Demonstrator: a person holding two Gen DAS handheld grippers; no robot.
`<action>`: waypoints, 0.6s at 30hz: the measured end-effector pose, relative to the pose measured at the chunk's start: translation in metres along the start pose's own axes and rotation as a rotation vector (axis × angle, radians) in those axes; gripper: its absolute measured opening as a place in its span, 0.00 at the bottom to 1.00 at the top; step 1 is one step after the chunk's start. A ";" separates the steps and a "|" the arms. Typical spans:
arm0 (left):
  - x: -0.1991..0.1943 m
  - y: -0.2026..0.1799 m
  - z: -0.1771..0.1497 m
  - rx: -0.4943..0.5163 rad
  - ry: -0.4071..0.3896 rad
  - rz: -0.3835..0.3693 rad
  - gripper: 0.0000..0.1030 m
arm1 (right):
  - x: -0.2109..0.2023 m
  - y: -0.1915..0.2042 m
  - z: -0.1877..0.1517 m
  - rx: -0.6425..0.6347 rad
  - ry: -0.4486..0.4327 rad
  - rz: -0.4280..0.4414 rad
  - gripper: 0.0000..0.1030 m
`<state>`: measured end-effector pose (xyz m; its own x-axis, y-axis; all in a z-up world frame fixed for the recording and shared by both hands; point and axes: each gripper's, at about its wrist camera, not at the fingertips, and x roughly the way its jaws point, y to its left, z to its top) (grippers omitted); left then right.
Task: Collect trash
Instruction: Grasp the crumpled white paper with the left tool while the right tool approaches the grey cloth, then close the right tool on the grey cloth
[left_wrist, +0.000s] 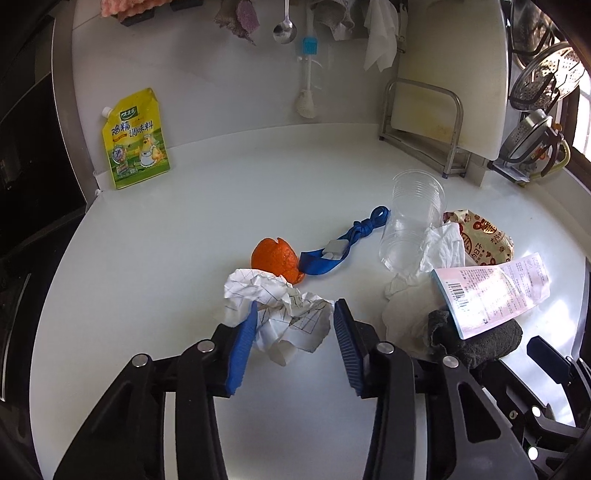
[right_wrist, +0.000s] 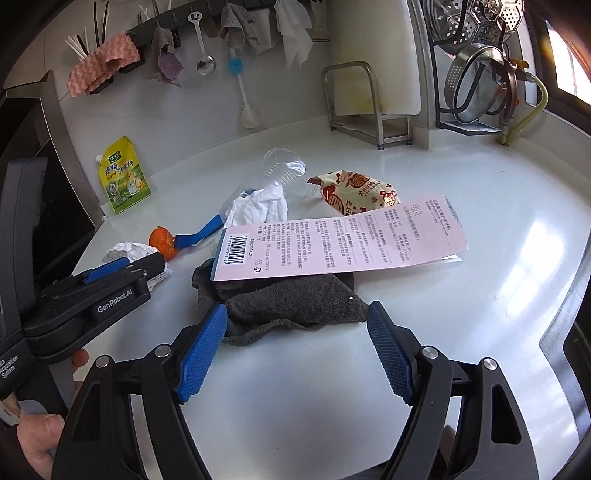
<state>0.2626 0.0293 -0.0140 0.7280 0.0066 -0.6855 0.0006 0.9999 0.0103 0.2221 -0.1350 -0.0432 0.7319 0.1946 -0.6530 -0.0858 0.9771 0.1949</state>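
Note:
My left gripper is open, its blue pads on either side of a crumpled sheet of lined paper on the white counter; it also shows in the right wrist view. Behind the paper lie an orange peel and a blue strap. My right gripper is open and empty just in front of a dark grey cloth, with a pink printed card lying on the cloth. A clear plastic cup, a crumpled tissue and a snack wrapper lie beyond.
A yellow seasoning pouch leans on the back wall at left. A steel rack with a cutting board stands at back right, with strainers beside it. Cloths, a spoon and a brush hang on the wall.

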 end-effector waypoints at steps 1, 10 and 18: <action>0.000 0.002 0.000 -0.001 0.000 -0.001 0.33 | 0.004 0.002 0.000 -0.006 0.010 -0.006 0.72; -0.008 0.014 -0.003 0.001 -0.009 -0.018 0.25 | 0.017 0.013 0.002 -0.046 0.013 -0.027 0.45; -0.025 0.025 -0.009 -0.010 -0.025 -0.041 0.16 | 0.002 0.011 0.001 -0.031 -0.011 0.018 0.10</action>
<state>0.2383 0.0538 -0.0031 0.7442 -0.0347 -0.6671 0.0244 0.9994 -0.0248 0.2231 -0.1237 -0.0416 0.7374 0.2116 -0.6415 -0.1199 0.9756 0.1840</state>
